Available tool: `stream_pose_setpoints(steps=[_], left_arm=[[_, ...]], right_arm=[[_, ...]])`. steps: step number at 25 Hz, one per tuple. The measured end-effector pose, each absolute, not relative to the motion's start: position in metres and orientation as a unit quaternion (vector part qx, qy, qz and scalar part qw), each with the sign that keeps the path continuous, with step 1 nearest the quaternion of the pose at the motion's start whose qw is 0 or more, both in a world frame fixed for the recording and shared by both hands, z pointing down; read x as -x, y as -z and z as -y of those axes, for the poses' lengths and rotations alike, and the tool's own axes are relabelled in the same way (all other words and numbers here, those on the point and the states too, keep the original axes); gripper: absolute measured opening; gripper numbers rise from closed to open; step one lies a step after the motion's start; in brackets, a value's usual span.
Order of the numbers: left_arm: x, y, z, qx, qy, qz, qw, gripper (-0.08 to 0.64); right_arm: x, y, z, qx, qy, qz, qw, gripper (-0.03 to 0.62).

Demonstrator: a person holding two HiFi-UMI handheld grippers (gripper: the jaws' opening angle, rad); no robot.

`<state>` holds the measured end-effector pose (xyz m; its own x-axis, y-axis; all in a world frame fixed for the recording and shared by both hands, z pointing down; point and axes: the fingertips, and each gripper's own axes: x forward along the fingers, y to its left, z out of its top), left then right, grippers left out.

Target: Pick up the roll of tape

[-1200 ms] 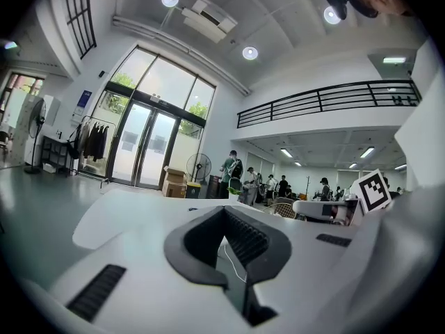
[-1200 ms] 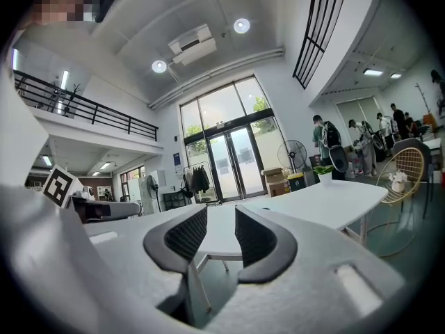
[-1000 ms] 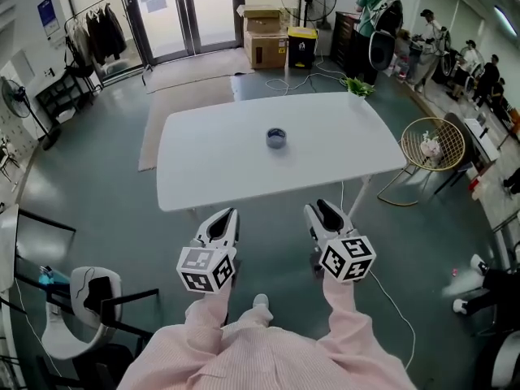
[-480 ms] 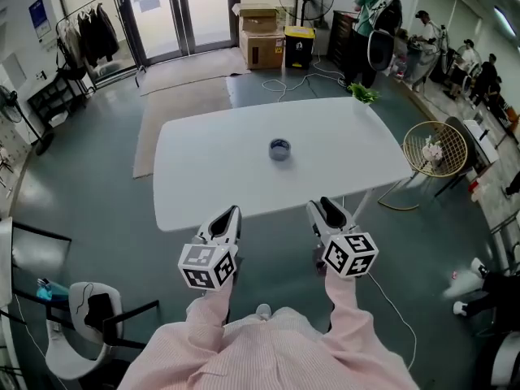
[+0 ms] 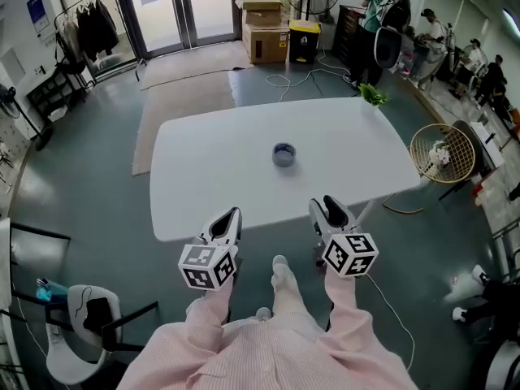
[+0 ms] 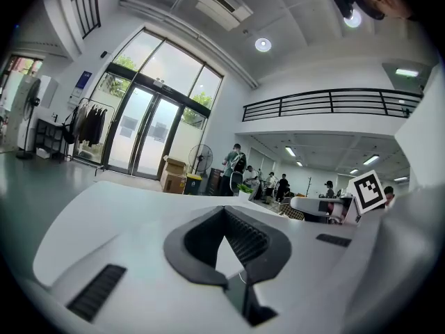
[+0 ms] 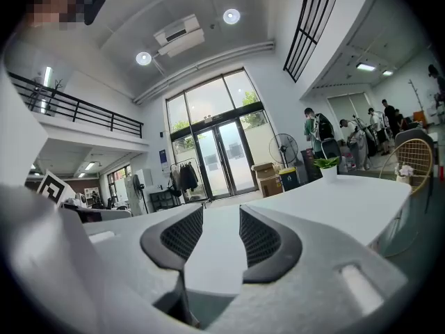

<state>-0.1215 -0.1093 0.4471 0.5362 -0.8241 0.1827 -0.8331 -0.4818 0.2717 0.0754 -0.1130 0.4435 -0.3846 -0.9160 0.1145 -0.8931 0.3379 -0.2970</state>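
Office chair (image 5: 85,315) off to my left. My left gripper (image 5: 230,214) has its jaws pinched together, empty. The tape (image 5: 283,153) sits mid desk (image 5: 203,177), well beyond both grippers. My right gripper (image 5: 330,205) jaws have just been opening and stand wide, nothing between. Wire chair (image 5: 439,153) far right.

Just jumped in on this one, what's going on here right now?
A person stands at the near edge of a white table with a claw in each hand. The roll of tape sits untouched mid-table, well ahead of both. The right claw is empty, and its jaws have just been opening and stand apart. The left claw is empty with its tips together. Nothing has been picked up yet.
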Motion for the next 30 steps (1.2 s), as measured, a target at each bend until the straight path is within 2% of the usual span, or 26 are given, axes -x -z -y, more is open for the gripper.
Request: stream_pose_setpoints(steps=[15,30], left_arm=[[0.106,-0.479,0.242,-0.835,-0.030,0.510,0.205,0.001],[0.070,-0.516,0.336,-0.812,-0.052,0.521,0.258,0.000]], right_arm=[[-0.097,-0.482,0.264,0.532,0.241,-0.811,0.040,0.146],[-0.111,-0.527,0.369,0.480,0.315,-0.818,-0.024,0.145]])
